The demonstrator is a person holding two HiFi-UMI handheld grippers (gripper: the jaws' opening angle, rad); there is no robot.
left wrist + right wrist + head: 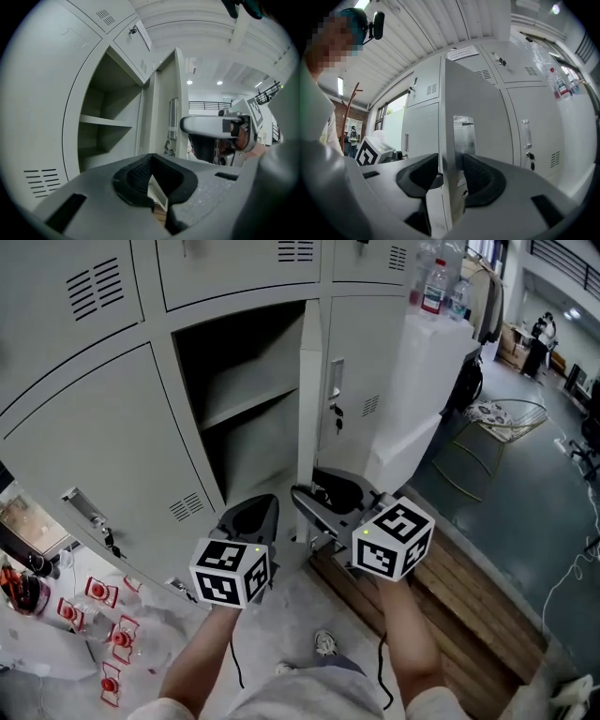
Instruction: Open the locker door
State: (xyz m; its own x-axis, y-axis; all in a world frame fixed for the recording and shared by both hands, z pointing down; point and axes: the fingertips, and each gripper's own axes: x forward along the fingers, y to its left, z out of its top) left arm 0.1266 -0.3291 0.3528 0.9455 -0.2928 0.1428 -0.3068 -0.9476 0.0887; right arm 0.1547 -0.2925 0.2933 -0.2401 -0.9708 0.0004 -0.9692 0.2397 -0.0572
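The grey locker door (309, 399) stands swung out, edge-on in the head view, and the compartment (248, 390) behind it shows one shelf with nothing on it. My right gripper (314, 498) is shut on the door's free edge. In the right gripper view the door (473, 108) runs between the two black pads of that gripper (452, 176), beside the metal lock plate. My left gripper (258, 512) hangs just left of the door, low in front of the open compartment. It (150, 187) is shut on nothing and looks at the door (166, 108) and the right gripper (206, 124).
Closed lockers surround the open one; keys (337, 416) hang in the neighbour's lock to the right. A white cabinet (422, 381) with bottles (433, 287) on top stands further right. A wooden pallet (450, 587) lies under my right arm. Red-and-white items (112, 634) lie on the floor at left.
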